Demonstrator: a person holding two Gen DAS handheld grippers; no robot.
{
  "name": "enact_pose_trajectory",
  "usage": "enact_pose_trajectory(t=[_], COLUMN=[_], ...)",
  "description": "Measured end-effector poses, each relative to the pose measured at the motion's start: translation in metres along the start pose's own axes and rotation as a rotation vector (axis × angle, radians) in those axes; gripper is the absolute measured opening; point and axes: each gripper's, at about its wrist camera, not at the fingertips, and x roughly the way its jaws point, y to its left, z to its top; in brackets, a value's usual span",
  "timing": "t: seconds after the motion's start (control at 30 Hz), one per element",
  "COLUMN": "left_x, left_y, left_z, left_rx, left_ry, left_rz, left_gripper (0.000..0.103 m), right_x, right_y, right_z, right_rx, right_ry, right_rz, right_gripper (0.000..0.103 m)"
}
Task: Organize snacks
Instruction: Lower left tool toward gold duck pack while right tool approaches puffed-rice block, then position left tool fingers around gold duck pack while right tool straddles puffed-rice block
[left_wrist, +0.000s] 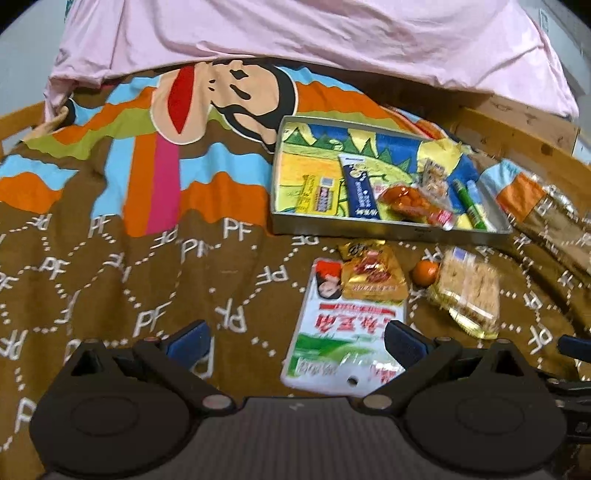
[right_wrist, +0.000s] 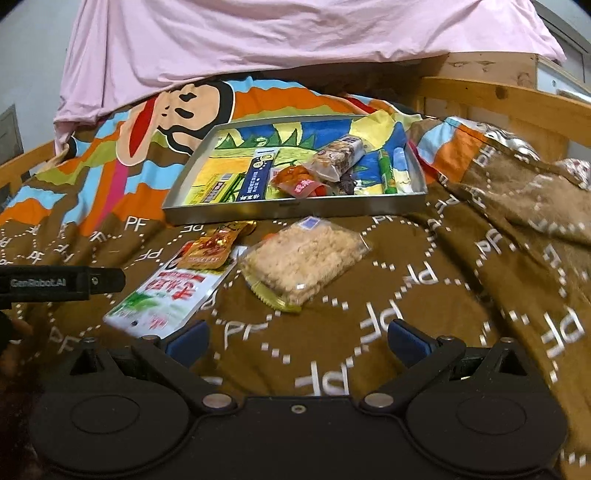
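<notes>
Both the left gripper (left_wrist: 297, 341) and right gripper (right_wrist: 295, 339) gape wide, empty. A white flat packet (left_wrist: 343, 332) lies between the left jaws; a clear crumbly-cake packet (right_wrist: 303, 262) lies ahead of the right jaws, before the shallow metal tray (right_wrist: 295, 210) on the brown patterned bedspread (right_wrist: 424, 295).

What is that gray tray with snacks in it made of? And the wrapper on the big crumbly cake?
The shallow gray rectangular tray looks like thin metal, probably tin: its walls are dull silver with crisp folded corners, and a colourful cartoon is printed inside. The wrapper on the pale crumbly cake looks like clear glossy plastic film: the cake shows through, light glints off it, and its edge is crimped.
</notes>
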Motion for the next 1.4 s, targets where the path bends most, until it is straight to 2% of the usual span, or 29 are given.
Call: enact_pose_trajectory(t=[0.27, 0.53, 0.67, 0.77, 0.83, 0.9, 1.17, 1.27, 1.4], left_x=[0.03, 0.055, 0.068, 0.077, 0.083, 0.087, 0.1, 0.11, 0.122], left_y=[0.007, 0.019, 0.016, 0.012, 0.008, 0.001, -0.035, -0.048, -0.057], left_z=[0.026, 0.053, 0.061, 0.064, 0.064, 0.064, 0.06, 0.058, 0.057], left_rx=[0.083, 0.024, -0.001, -0.024, -0.027, -0.017, 0.125, 0.189, 0.202], left_ry=[0.006, 0.011, 0.018, 0.036, 0.051, 0.049, 0.079, 0.09, 0.128], left_rz=[-0.072, -0.093, -0.129, -0.151, -0.158, -0.152, -0.173, -0.159, -0.15], left_gripper=[0.103, 0.103, 0.103, 0.103, 0.103, 0.103, 0.102, 0.102, 0.102], right_x=[0.05, 0.1, 0.112, 0.111, 0.106, 0.102, 0.056, 0.044, 0.042], right_y=[0.015, 0.018, 0.024, 0.016, 0.007, 0.001, -0.024, -0.03, -0.034], right_z=[0.041, 0.058, 0.052, 0.044, 0.042, 0.04, 0.019, 0.01, 0.007], right_rx=[0.015, 0.102, 0.037, 0.035, 0.048, 0.01, -0.112, -0.099, -0.089], right_ry=[-0.004, 0.049, 0.056, 0.055, 0.043, 0.044, 0.05, 0.021, 0.0], right_rz=[-0.062, -0.134, -0.18, -0.161, -0.13, -0.104, 0.016, 0.028, 0.053], right_gripper=[0.102, 0.102, 0.102, 0.1, 0.095, 0.094, 0.093, 0.093, 0.093])
